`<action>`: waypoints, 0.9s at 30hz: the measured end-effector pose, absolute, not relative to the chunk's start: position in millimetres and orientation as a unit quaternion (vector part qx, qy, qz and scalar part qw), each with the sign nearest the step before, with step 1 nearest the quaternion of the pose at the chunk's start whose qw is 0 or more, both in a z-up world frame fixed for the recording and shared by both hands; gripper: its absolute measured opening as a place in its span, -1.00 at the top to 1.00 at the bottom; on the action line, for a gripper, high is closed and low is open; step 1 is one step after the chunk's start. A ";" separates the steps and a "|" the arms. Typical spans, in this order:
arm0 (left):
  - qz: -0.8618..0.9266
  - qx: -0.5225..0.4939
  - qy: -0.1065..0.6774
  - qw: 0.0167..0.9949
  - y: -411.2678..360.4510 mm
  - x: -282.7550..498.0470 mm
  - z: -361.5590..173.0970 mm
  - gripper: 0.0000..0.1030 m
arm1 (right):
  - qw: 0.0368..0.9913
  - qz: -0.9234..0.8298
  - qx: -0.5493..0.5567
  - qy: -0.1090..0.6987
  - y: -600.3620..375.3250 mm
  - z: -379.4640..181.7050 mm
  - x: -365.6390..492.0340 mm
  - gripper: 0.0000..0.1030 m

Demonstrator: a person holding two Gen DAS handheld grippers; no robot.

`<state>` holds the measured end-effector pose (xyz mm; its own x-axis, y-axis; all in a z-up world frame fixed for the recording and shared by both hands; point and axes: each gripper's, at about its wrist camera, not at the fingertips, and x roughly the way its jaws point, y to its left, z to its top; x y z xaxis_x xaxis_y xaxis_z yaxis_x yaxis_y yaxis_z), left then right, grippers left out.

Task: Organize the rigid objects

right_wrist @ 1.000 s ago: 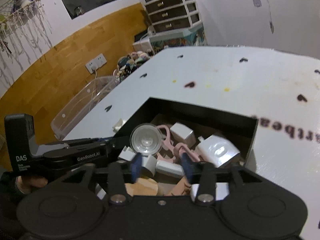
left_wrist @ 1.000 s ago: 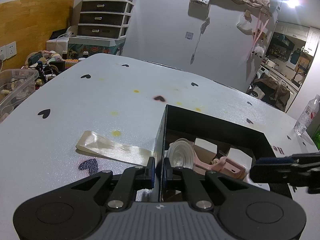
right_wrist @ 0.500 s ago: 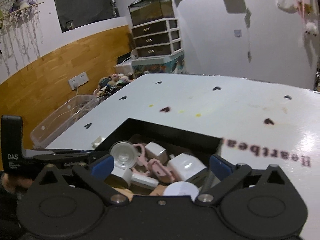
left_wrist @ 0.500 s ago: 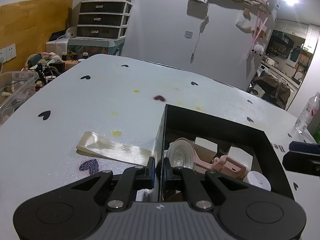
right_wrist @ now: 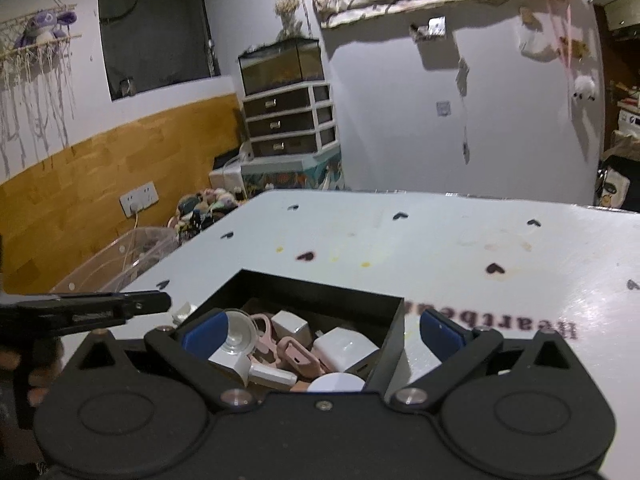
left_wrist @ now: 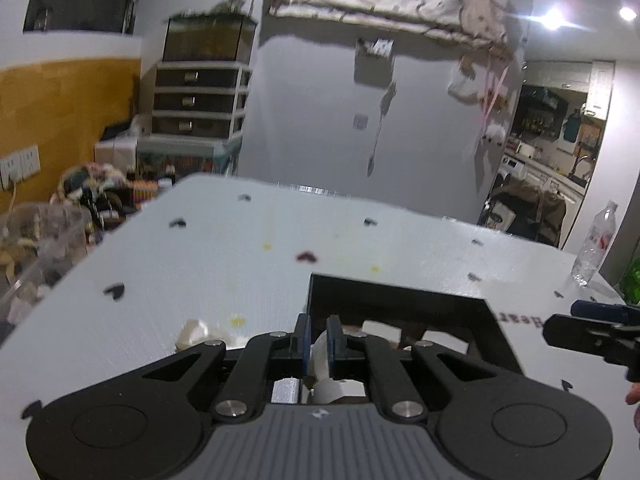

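Observation:
A black open box (right_wrist: 352, 300) sits on the white table (right_wrist: 440, 248) and holds several small items: white chargers (right_wrist: 344, 350), a pink clip (right_wrist: 298, 358), a clear cup (right_wrist: 240, 332) and a white disc (right_wrist: 336, 383). My right gripper (right_wrist: 322, 330) is open and empty, raised just above the box's near side. My left gripper (left_wrist: 318, 338) has its jaws nearly closed at the box's left wall (left_wrist: 400, 300), with pale material between the fingers; whether it grips anything is unclear. It also shows in the right wrist view (right_wrist: 120, 306).
A cream ribbon (left_wrist: 196, 332) lies on the table left of the box. A clear plastic bin (right_wrist: 120, 258) stands off the table's left edge. A water bottle (left_wrist: 596, 248) stands at the far right. A drawer unit (right_wrist: 290, 120) stands against the back wall.
Both grippers have lifted and pulled back from the box. The right gripper opened wide after reaching into the box. The left gripper's jaws stand slightly further apart.

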<state>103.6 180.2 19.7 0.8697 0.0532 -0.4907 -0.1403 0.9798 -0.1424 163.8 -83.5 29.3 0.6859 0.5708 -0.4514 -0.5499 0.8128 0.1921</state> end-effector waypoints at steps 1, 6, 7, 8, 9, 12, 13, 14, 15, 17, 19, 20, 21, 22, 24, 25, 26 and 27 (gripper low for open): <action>0.050 -0.084 0.244 0.965 177.3 97.1 22.9 0.82 | 0.920 0.304 0.023 0.247 -86.1 30.3 159.8 -1.00; 0.053 -0.080 0.223 0.970 161.8 67.9 29.4 0.41 | 0.930 0.290 0.032 0.222 -101.4 33.0 135.7 -1.00; 0.055 -0.079 0.220 0.971 158.6 61.6 29.6 0.28 | 0.932 0.288 0.033 0.219 -104.0 33.3 131.0 -1.00; 0.057 -0.079 0.216 0.972 155.6 54.0 29.6 0.21 | 0.934 0.285 0.032 0.215 -107.3 33.2 125.0 -1.00; 0.059 -0.078 0.212 0.972 152.8 48.8 29.7 0.06 | 0.935 0.282 0.031 0.211 -109.9 33.1 119.8 -1.00; 0.064 -0.080 0.201 0.974 145.4 29.8 30.2 -0.30 | 0.941 0.273 0.027 0.200 -118.6 32.6 103.4 -1.00; 0.063 -0.080 0.198 0.975 144.0 25.7 30.8 -0.43 | 0.942 0.270 0.026 0.198 -121.4 32.4 98.9 -1.00; 0.063 -0.080 0.194 0.976 141.8 20.0 31.3 -0.49 | 0.944 0.267 0.025 0.194 -124.7 31.9 93.4 -1.00; 0.064 -0.078 0.191 0.976 139.6 15.2 31.8 -0.61 | 0.945 0.264 0.025 0.192 -127.6 31.6 89.1 -1.00; 0.067 -0.072 0.184 0.978 135.2 6.8 32.5 -0.70 | 0.948 0.256 0.026 0.187 -133.9 30.3 80.5 -1.00; 0.067 -0.071 0.179 0.979 131.7 -0.5 32.7 -0.79 | 0.950 0.250 0.026 0.183 -139.0 28.6 72.5 -1.00; 0.066 -0.070 0.176 0.980 129.4 -4.2 32.8 -0.82 | 0.952 0.247 0.025 0.181 -141.1 27.5 68.3 -1.00; 0.066 -0.069 0.174 0.980 127.6 -7.6 32.4 -0.88 | 0.953 0.245 0.024 0.177 -143.1 26.4 63.9 -1.00; 0.066 -0.067 0.171 0.981 125.6 -10.7 31.7 -0.92 | 0.954 0.243 0.022 0.174 -145.3 25.1 59.2 -1.00; 0.067 -0.061 0.168 0.982 120.3 -16.3 29.4 -0.97 | 0.956 0.238 0.020 0.169 -148.6 22.9 51.6 -1.00; 0.068 -0.059 0.167 0.982 117.6 -17.0 28.5 -0.98 | 0.957 0.236 0.019 0.168 -150.2 21.9 48.7 -1.00; 0.067 -0.056 0.166 0.982 114.8 -19.8 26.9 -0.99 | 0.958 0.235 0.019 0.166 -152.2 20.7 45.0 -1.00; 0.067 -0.054 0.164 0.983 112.3 -22.5 25.1 -1.00 | 0.958 0.233 0.018 0.164 -153.8 19.7 42.0 -1.00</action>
<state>-22.5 112.3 25.1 0.9371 0.1131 -0.3303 -0.1483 0.9854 -0.0835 42.0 -153.8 19.7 0.8373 0.4530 -0.3061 -0.4412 0.8905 0.1110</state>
